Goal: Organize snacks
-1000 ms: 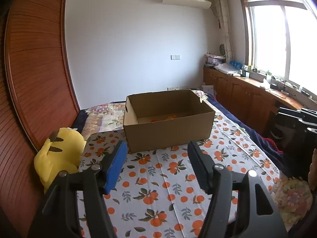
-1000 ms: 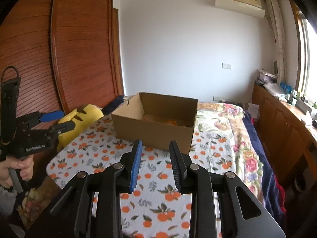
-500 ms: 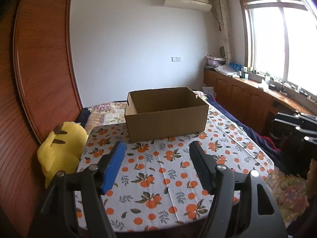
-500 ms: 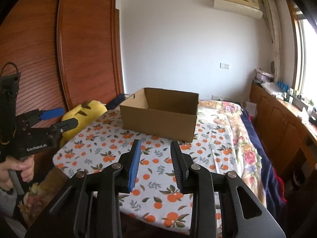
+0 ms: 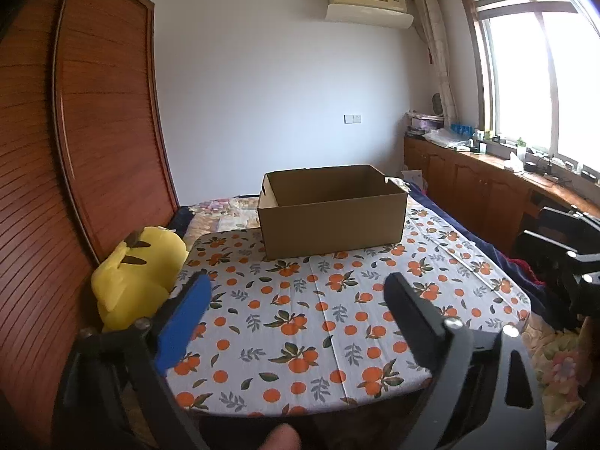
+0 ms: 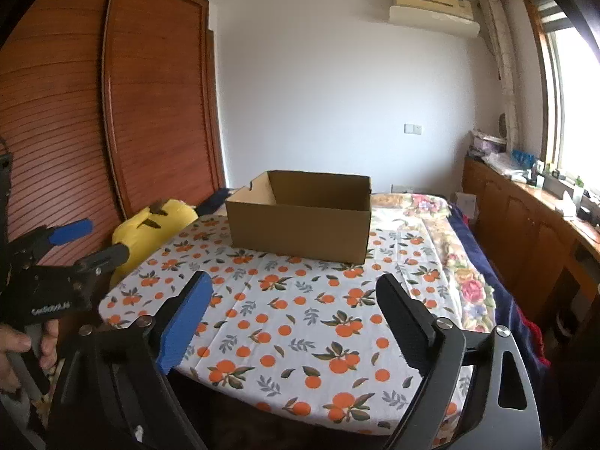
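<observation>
Nearest to me, the left hand-held gripper is held low over the near edge of the tabletop, its jaws opening and already spread wide, one blue pad on one side and a black finger on the other, with nothing between them but the cloth below. A fingertip of the person shows at the very bottom of the left wrist view. The right hand-held gripper sits beside it in much the same pose, its jaws also opening and wide apart, empty. From the right wrist view the person's left hand can be seen wrapped around the handle of the left tool at the far left.

The tabletop is covered by a white cloth printed with oranges and leaves. Towards its far side stands an open cardboard box, flaps down, upright, resting on the cloth and well apart from both grippers. From this low angle I see only its inner walls; whether any snacks lie inside I cannot tell.

Off the left edge of the tabletop, near the box's corner, a yellow plush toy leans against the reddish wooden wardrobe. Behind the box a bed with a floral cover runs towards the white wall. Along the right side a row of wooden cabinets carries clutter under a bright window, and an air conditioner hangs high on the far wall.
</observation>
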The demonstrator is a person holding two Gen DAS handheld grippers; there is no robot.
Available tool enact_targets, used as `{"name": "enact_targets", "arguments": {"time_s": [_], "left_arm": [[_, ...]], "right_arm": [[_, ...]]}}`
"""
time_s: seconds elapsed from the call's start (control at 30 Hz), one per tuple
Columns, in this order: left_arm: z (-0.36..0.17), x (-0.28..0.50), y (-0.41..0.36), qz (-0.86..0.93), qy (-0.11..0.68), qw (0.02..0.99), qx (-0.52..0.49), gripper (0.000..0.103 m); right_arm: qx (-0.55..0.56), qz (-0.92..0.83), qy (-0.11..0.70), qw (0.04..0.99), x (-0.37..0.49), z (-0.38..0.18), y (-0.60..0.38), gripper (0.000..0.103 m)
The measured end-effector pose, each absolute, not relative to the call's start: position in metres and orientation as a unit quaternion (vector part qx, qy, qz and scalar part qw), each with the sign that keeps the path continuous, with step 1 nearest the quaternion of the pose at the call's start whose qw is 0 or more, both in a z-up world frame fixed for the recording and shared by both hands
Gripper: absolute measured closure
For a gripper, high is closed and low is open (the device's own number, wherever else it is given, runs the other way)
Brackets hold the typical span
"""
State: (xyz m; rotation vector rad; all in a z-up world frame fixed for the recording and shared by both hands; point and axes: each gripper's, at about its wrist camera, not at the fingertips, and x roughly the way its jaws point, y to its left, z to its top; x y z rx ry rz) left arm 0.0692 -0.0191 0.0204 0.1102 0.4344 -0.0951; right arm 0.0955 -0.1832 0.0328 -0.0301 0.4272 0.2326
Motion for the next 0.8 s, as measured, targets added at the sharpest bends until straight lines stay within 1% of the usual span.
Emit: {"name": "enact_targets", "arguments": {"time_s": [0.07,0.13,0.43,0.8], "left_arm": [[0.019,0.064,-0.022,-0.044,0.208,0.975,0.059,0.003],[0.018,0.059,-0.023,-0.044,0.205,0.976,0.053,0.0],[0.021,0.042,-0.027,-0.047,0.195,0.979,0.032,0.0],[0.023,0.016,-0.032,-0.022,0.175,0.983,0.046,0.0]], "right_arm": [[-0.009,0.115,0.211,0.971,0.093,0.031,-0.185,0.0],[-0.007,0.111,0.211,0.971,0.092,0.029,-0.186,0.0],[0.003,0.082,0.204,0.975,0.083,0.025,-0.194,0.0],[-0.007,0.063,0.195,0.979,0.063,0.02,-0.191,0.0]]}}
